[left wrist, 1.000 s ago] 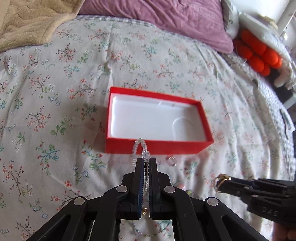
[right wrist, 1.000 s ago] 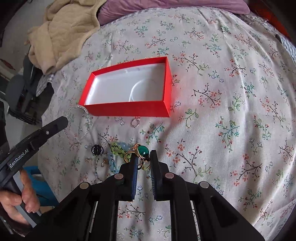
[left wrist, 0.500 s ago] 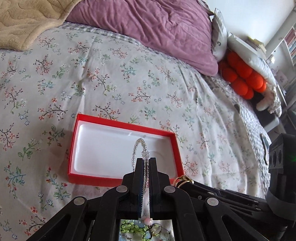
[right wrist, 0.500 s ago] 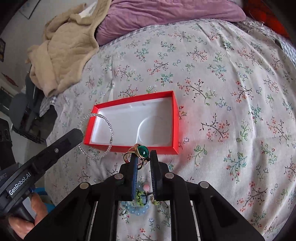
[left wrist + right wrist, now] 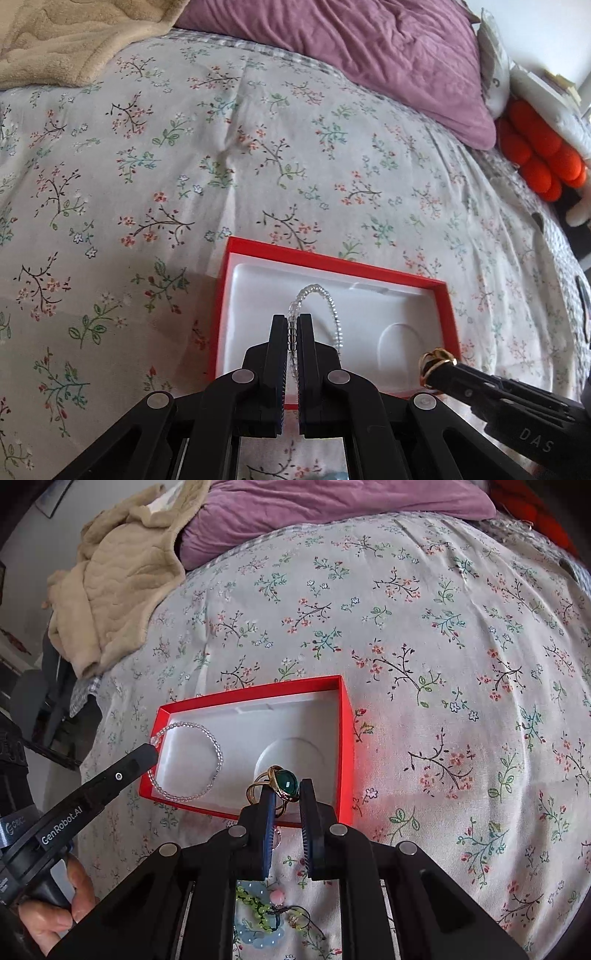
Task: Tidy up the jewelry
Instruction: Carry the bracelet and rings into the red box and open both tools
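Two pieces pinched and carried, none set down yet. Left gripper point(image 5: 293, 325) pressed together on the clear bead bracelet point(image 5: 317, 314), loop hanging over the left half of the red box point(image 5: 345, 738). Right gripper point(image 5: 286, 794) clamped on the gold ring with green stone point(image 5: 282, 781), poised above the round recess near the box's front wall. White tray bare beneath both, so nothing stored so far. Left to do, by the look of it: release both, then fetch the green bead string point(image 5: 255, 904) and pale blue piece point(image 5: 258, 938) lying on the floral bedspread point(image 5: 443, 664) just short of the box. Low red rim right below both tips; grippers close together, little slack between. Wide bare bedding beyond and to the right; tan blanket point(image 5: 110, 590) and purple pillow point(image 5: 369, 55) well apart.
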